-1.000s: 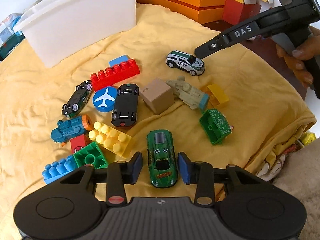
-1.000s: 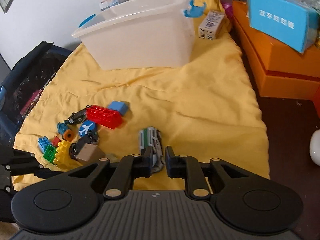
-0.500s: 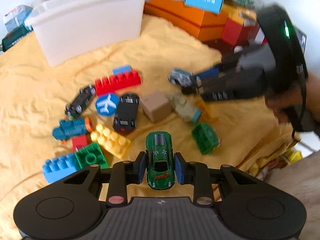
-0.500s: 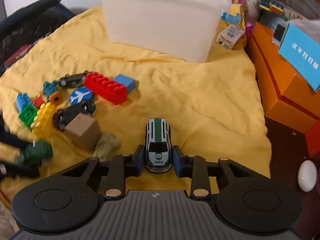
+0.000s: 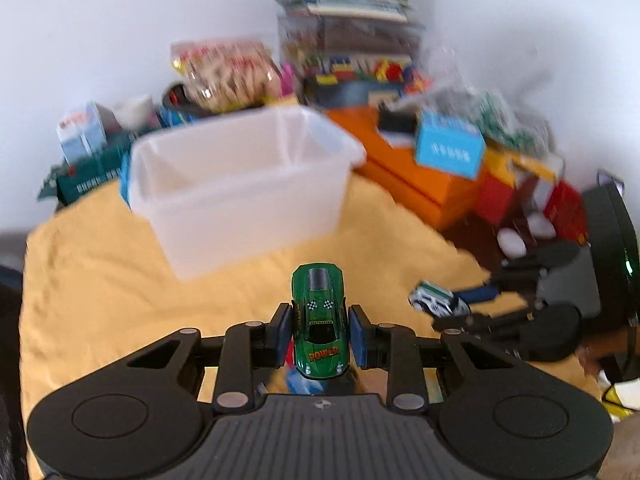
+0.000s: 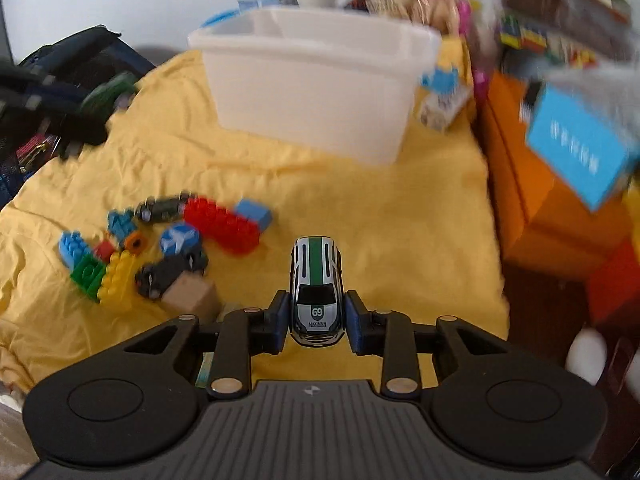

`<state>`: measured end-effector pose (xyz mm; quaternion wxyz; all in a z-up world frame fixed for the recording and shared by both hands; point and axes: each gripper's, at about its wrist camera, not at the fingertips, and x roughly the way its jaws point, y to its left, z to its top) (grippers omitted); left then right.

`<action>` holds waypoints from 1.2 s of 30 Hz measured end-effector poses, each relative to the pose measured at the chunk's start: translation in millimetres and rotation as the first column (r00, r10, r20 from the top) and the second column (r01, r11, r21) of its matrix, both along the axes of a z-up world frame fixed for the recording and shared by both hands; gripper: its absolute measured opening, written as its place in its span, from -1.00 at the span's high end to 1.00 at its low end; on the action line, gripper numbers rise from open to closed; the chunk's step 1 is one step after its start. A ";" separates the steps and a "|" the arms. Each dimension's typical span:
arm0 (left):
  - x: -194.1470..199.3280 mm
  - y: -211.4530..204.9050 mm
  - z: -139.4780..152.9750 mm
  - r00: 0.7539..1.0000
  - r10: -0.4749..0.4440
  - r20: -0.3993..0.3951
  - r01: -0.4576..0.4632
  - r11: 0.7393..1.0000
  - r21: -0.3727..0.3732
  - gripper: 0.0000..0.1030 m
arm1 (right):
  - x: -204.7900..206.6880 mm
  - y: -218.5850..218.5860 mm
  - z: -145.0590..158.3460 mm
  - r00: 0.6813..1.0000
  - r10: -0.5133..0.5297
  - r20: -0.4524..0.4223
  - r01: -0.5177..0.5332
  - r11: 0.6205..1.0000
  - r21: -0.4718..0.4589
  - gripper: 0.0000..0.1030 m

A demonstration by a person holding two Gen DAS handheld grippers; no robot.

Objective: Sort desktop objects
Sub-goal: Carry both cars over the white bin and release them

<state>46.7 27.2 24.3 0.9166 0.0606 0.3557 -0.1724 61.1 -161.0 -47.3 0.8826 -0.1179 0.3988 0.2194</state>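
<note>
In front of the white plastic bin (image 5: 240, 192): two toy cars lifted.
Left gripper (image 5: 319, 334) clenched on green metal racer (image 5: 319, 322), right gripper (image 6: 317, 322) on white green-striped car (image 6: 317, 292); both raised off yellow cloth (image 6: 360, 216), ready for binning.

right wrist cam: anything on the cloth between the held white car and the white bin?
Nothing. In the right wrist view, only bare yellow cloth lies between the white car in the right gripper and the white bin. The red brick sits off to the left.
</note>
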 end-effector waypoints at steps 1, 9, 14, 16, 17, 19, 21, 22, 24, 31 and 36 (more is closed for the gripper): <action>5.4 2.3 5.9 1.000 0.004 0.018 -0.004 1.000 0.014 0.35 | 5.3 1.2 5.0 1.000 -0.004 0.010 0.004 1.000 0.013 0.37; 83.9 9.5 40.9 0.995 0.045 0.087 -0.049 0.998 0.049 0.35 | 57.7 20.8 66.3 0.980 -0.009 0.199 -0.005 0.998 0.070 0.37; 131.2 5.8 38.3 0.992 0.066 0.110 -0.073 0.996 0.054 0.35 | 101.9 40.3 77.7 0.971 -0.033 0.238 0.009 0.995 0.098 0.37; 146.6 5.8 31.1 0.992 0.078 0.096 -0.082 0.996 0.037 0.35 | 116.8 46.1 74.7 0.971 -0.042 0.234 0.018 0.994 0.103 0.37; 153.5 5.4 26.2 0.992 0.086 0.093 -0.089 0.995 0.033 0.35 | 123.5 48.8 72.6 0.971 -0.048 0.236 0.025 0.995 0.101 0.37; 165.4 6.1 15.3 0.989 0.112 0.095 -0.116 0.992 0.040 0.34 | 136.3 52.6 66.9 0.970 -0.066 0.233 0.043 0.994 0.101 0.35; 173.6 7.2 6.5 0.988 0.123 0.094 -0.126 0.991 0.031 0.18 | 145.5 53.2 60.3 0.973 -0.069 0.222 0.047 0.993 0.106 0.30; 176.8 8.1 3.0 0.988 0.131 0.082 -0.134 0.990 0.033 0.11 | 148.0 53.0 57.4 0.975 -0.067 0.214 0.046 0.994 0.101 0.25; 173.4 10.3 -0.3 0.988 0.136 0.069 -0.137 0.990 0.018 0.11 | 143.2 47.4 54.8 0.973 -0.074 0.217 0.049 0.992 0.116 0.25; 92.5 26.5 -7.4 0.994 0.095 0.043 -0.090 0.990 -0.111 -0.20 | 79.5 7.9 31.8 0.989 -0.070 0.132 0.048 0.985 0.164 0.01; 34.6 20.3 -55.6 0.989 0.050 -0.142 -0.057 0.997 -0.049 -0.20 | 32.7 -6.7 -19.1 0.991 -0.100 -0.090 0.107 0.991 0.081 0.01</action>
